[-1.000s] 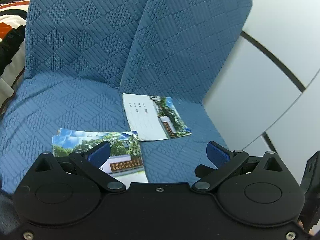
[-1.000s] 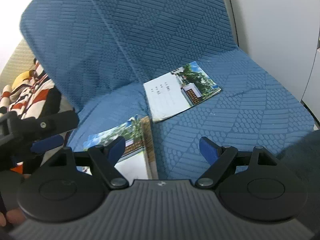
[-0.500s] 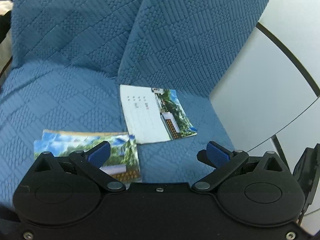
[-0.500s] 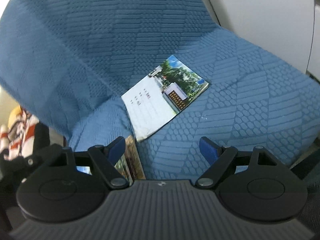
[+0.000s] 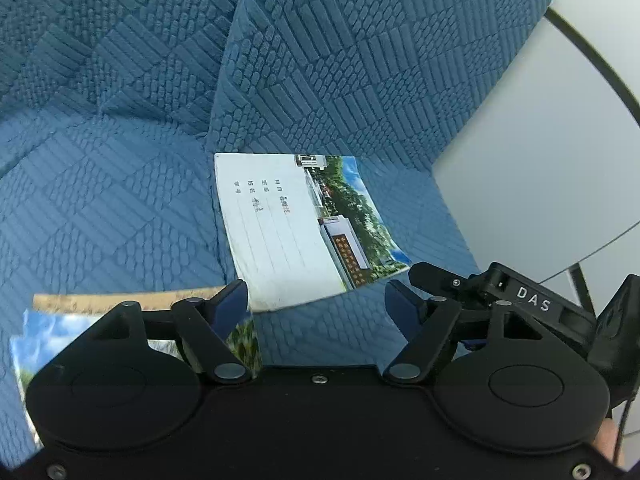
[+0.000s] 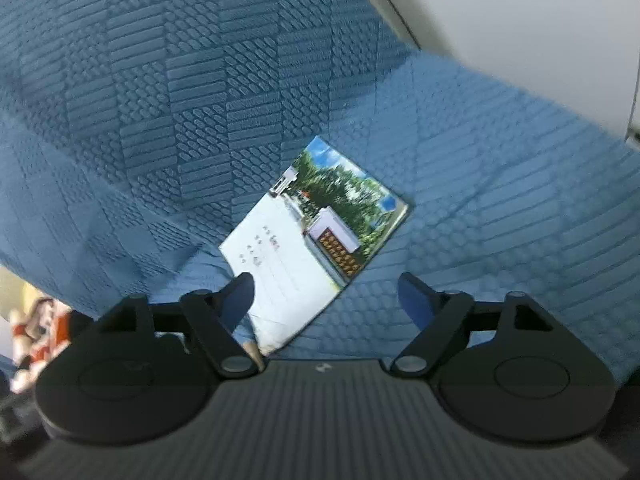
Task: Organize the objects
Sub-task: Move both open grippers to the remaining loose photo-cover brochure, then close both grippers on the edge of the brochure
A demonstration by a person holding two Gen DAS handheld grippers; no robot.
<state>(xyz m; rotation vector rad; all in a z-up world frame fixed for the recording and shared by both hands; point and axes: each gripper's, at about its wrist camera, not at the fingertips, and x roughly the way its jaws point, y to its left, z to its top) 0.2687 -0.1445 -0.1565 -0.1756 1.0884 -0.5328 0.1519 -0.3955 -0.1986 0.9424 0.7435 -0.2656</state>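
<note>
A thin notebook (image 5: 296, 228) with a white lined half and a photo of trees and a building lies flat on the blue sofa seat (image 5: 100, 200). My left gripper (image 5: 316, 292) hovers just short of its near edge, jaws closing, with no pad touching it. A second stack of photo-cover notebooks (image 5: 120, 312) lies at the lower left, partly under my left finger. In the right wrist view the same notebook (image 6: 316, 240) sits diagonally ahead. My right gripper (image 6: 326, 280) is over its near corner, jaws closing without touching it. The right gripper's black body (image 5: 500, 292) shows beside the left one.
Quilted blue back cushions (image 5: 340, 60) rise right behind the notebook. A white panelled wall (image 5: 540, 168) borders the sofa on the right. A striped orange and white cloth (image 6: 36, 328) lies off the sofa's left end.
Both grippers have come down and forward to the single notebook, which now looks larger. The left jaws have narrowed. The right view has rolled, and the right gripper has come beside the left.
</note>
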